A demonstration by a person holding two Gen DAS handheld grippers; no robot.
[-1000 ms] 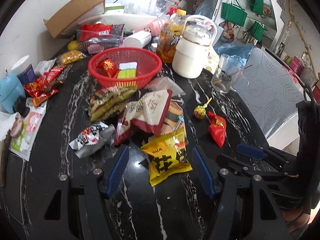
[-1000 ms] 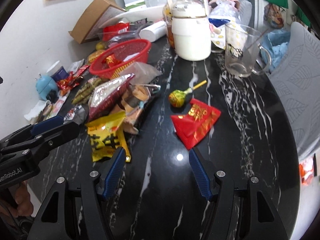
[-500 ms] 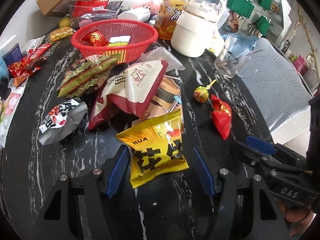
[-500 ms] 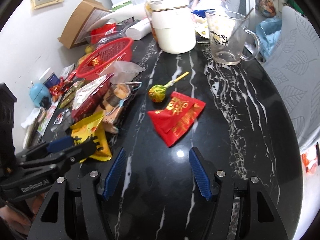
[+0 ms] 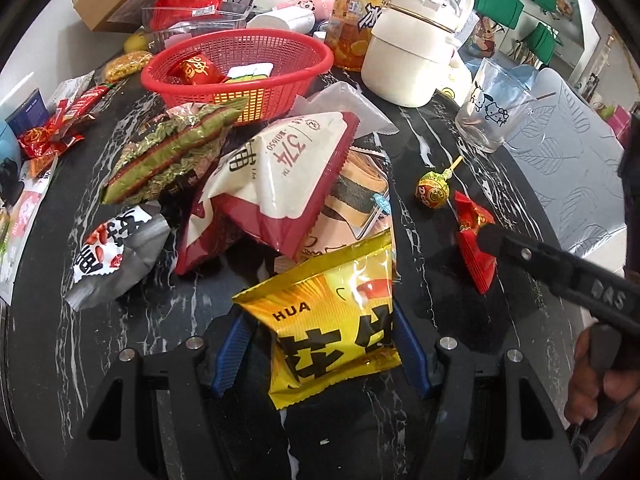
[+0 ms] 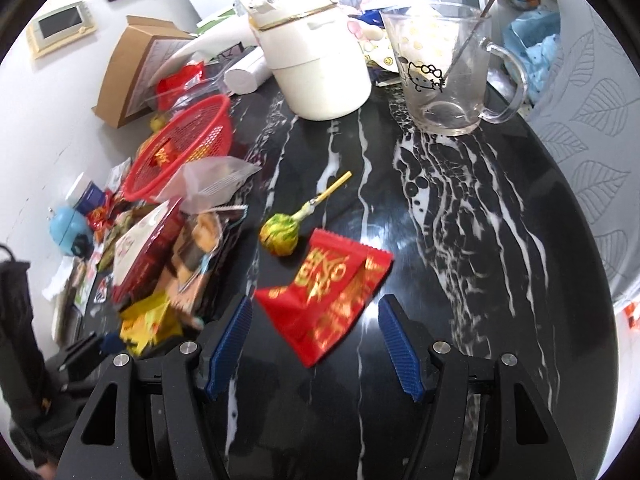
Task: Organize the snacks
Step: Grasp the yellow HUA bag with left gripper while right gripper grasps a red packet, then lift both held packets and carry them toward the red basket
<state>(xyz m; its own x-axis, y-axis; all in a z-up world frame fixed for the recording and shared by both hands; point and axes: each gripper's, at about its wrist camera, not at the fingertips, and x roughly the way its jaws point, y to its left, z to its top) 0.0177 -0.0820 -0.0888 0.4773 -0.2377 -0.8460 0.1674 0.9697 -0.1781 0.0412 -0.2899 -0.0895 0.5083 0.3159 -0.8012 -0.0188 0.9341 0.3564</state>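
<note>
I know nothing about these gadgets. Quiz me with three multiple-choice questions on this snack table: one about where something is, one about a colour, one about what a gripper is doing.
1. Where does the lollipop lie?
A. inside the basket
B. on the table beside the red packet
C. in the glass mug

2. What colour is the basket?
A. red
B. green
C. white

3. How does the left gripper stand?
A. shut tight on nothing
B. out of sight
C. open, fingers either side of the yellow packet

Answers: 1 B, it rests on the dark marble next to the packet. 2 A, its mesh is red. 3 C, a blue pad shows on each side of the packet.
</note>
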